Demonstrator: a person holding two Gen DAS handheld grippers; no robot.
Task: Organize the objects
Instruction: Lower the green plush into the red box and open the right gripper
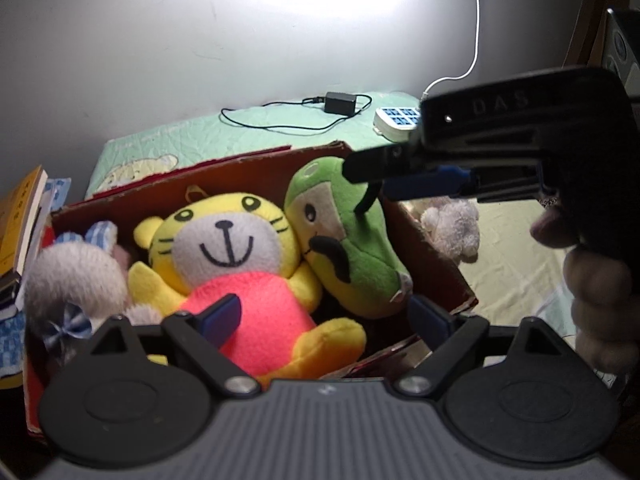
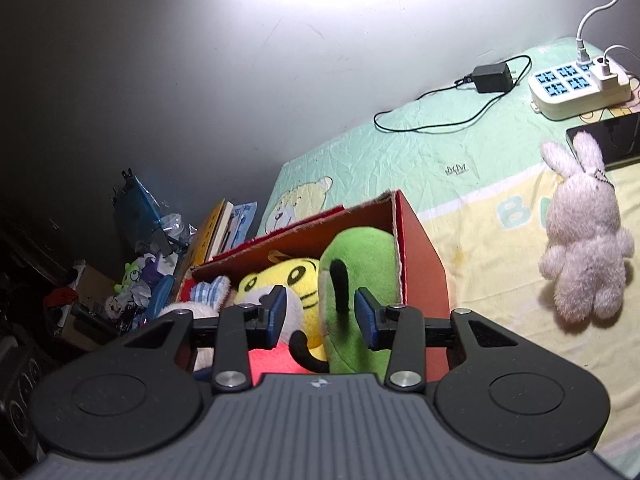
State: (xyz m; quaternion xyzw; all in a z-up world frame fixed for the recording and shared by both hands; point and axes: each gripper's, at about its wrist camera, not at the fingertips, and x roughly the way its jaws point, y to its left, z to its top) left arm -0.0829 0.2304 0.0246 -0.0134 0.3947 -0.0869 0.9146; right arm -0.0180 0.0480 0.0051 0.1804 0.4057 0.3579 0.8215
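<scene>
A red cardboard box (image 1: 434,268) on the bed holds several plush toys: a yellow tiger (image 1: 228,240) in a pink shirt, a green plush (image 1: 356,248) with a thin black stem, and a grey-white plush (image 1: 76,276) with a blue bow. My left gripper (image 1: 326,316) stands open just above the tiger's pink body, with nothing gripped. A hand holds my right gripper (image 1: 368,180) over the green plush. In the right wrist view my right gripper (image 2: 320,314) is open, and the black stem (image 2: 340,284) rises between the blue pads without touching them. A white rabbit plush (image 2: 584,236) lies on the bed outside the box (image 2: 424,256).
A white power strip (image 2: 576,84), a black adapter (image 2: 492,78) with its cable and a dark flat device (image 2: 612,136) lie at the bed's far end. Books (image 2: 216,232) stand against the box's left side. Dark clutter (image 2: 132,288) fills the floor beyond them. The wall runs behind.
</scene>
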